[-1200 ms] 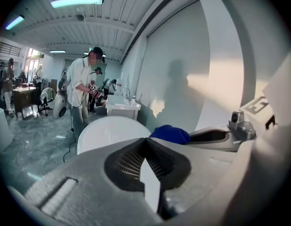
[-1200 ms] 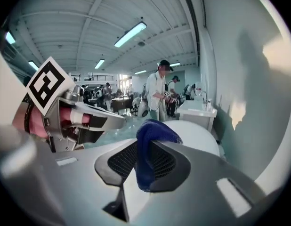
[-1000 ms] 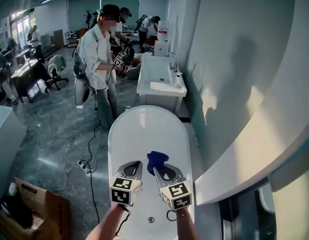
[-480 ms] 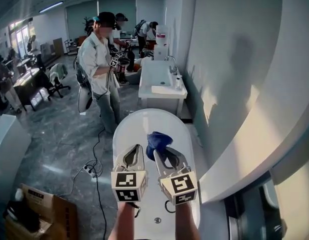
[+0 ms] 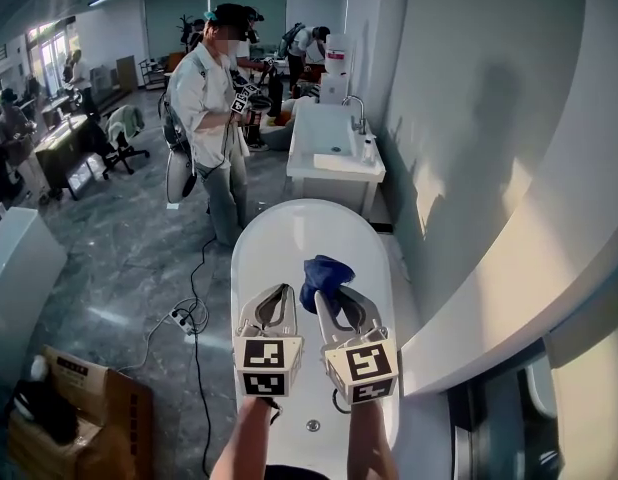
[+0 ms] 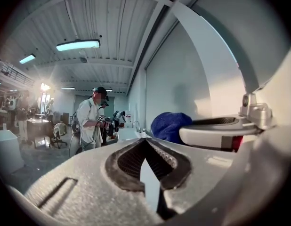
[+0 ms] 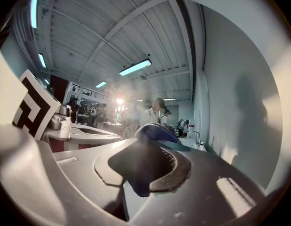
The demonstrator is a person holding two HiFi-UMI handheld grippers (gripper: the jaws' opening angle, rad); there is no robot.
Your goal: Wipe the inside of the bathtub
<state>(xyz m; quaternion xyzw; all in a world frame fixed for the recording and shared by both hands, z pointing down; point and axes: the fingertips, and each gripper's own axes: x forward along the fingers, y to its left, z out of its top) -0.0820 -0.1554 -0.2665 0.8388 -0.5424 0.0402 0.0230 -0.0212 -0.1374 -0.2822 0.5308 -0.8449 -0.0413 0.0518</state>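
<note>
Head view: both grippers are held side by side above the tub point(image 5: 289, 236), over the end near the drain point(image 5: 312, 425), pointing along its length. A blue cloth point(image 5: 324, 272) is carried at the tip of the right gripper point(image 5: 327, 300), bunched and lifted clear of the tub floor, so no wiping contact is made yet. The left gripper point(image 5: 280, 292) is kept just beside it, empty, probably as a spare or a steadying hand. A standing person point(image 5: 211, 98) and a sink unit point(image 5: 334, 146) are seen beyond the far end of the tub, well apart from the work.

Left gripper view: the left jaws are seen pressed together at the tips, with nothing between them; only the white tub shows through the slot behind them. The cloth point(image 6: 170, 126) is seen to the right, held by the other gripper.

Right gripper view: the jaws are clamped on the cloth point(image 7: 152, 134), with blue fabric filling the gap and bulging past the tips. That much is likely left out front so that cloth, not jaw, meets the enamel. The task is judged barely started; the cloth has to be lowered to the inside surface next.
</note>
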